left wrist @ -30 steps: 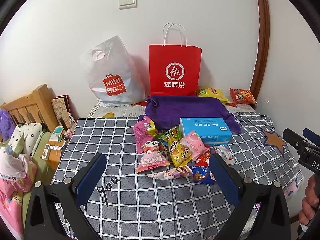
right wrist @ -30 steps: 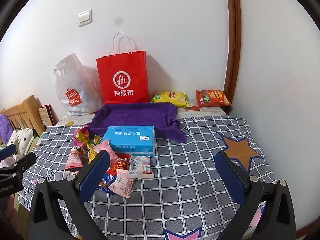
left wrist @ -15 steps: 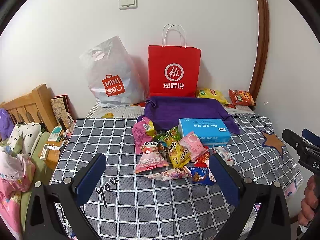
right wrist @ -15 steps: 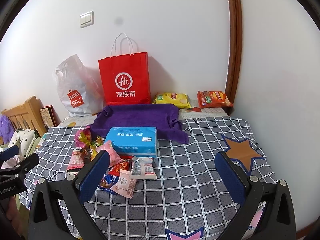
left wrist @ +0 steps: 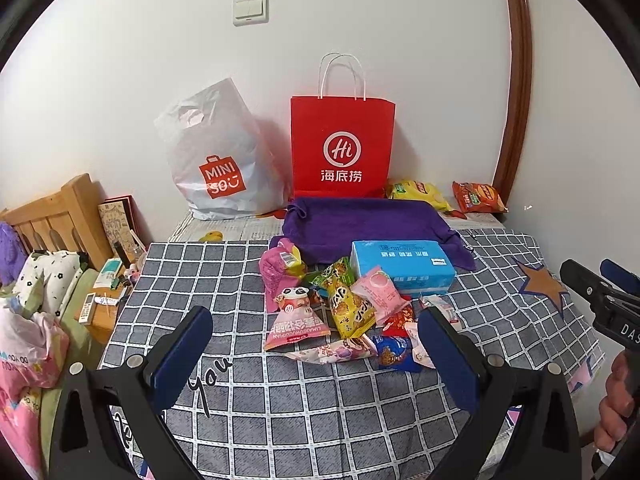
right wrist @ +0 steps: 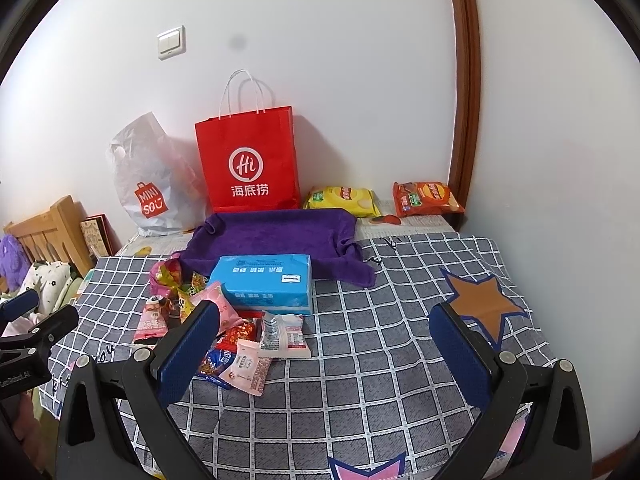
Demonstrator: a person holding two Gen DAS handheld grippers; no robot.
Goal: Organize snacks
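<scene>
Both empty: left gripper [left wrist: 312, 344] and right gripper [right wrist: 324, 336] spread wide above checked cloth [left wrist: 320, 400]; snack pile [left wrist: 340, 312] mid-table beside blue box [left wrist: 402, 266]; suggest taking one edge packet, pinching its seam.

two bags [left wrist: 342, 148], two chip packets [right wrist: 343, 200], one tissue box [right wrist: 264, 284]

white wall [left wrist: 360, 20] | light switch [left wrist: 251, 10] | wooden headboard [left wrist: 56, 216] – left

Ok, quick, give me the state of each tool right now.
Left tool: open, holding nothing, above the checked cloth.
Right tool: open, holding nothing.
</scene>
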